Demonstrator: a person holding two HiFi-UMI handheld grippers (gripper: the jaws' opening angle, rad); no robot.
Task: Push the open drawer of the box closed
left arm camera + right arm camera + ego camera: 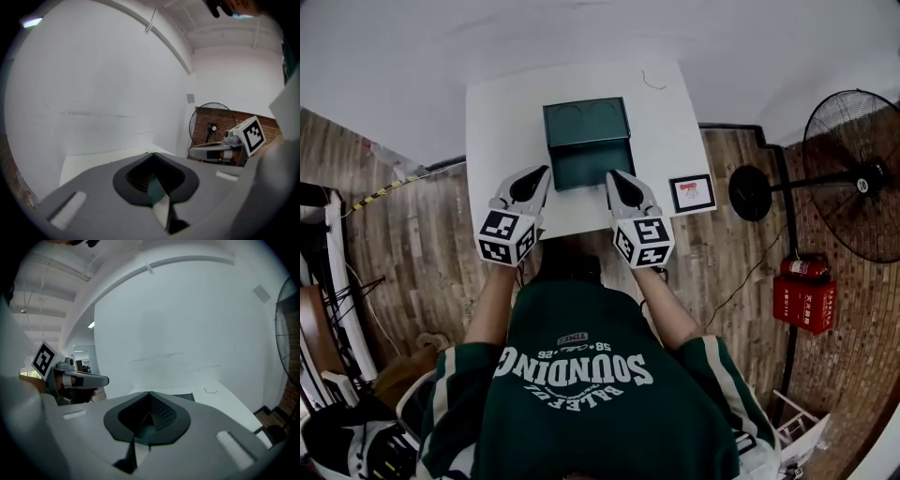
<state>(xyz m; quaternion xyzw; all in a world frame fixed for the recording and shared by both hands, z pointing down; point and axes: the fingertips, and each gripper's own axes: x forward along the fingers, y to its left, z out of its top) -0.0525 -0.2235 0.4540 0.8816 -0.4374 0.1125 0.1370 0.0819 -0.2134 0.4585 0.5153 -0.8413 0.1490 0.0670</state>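
A dark green box (586, 122) stands on the white table (502, 122), its open drawer (591, 164) pulled out toward me. My left gripper (542, 174) is shut and empty, its tip at the drawer's front left corner. My right gripper (613, 176) is shut too, its tip at the right end of the drawer front. Whether either tip touches the drawer I cannot tell. In the left gripper view the jaws (152, 154) meet at a point, with the right gripper (220, 151) beside them. In the right gripper view the closed jaws (149, 393) hide most of the box (185, 396).
A small framed card (692, 193) lies at the table's right edge. A black standing fan (853, 173) and a red fire extinguisher box (804, 298) stand on the wooden floor to the right. A white wall rises behind the table. Clutter lies at the lower left.
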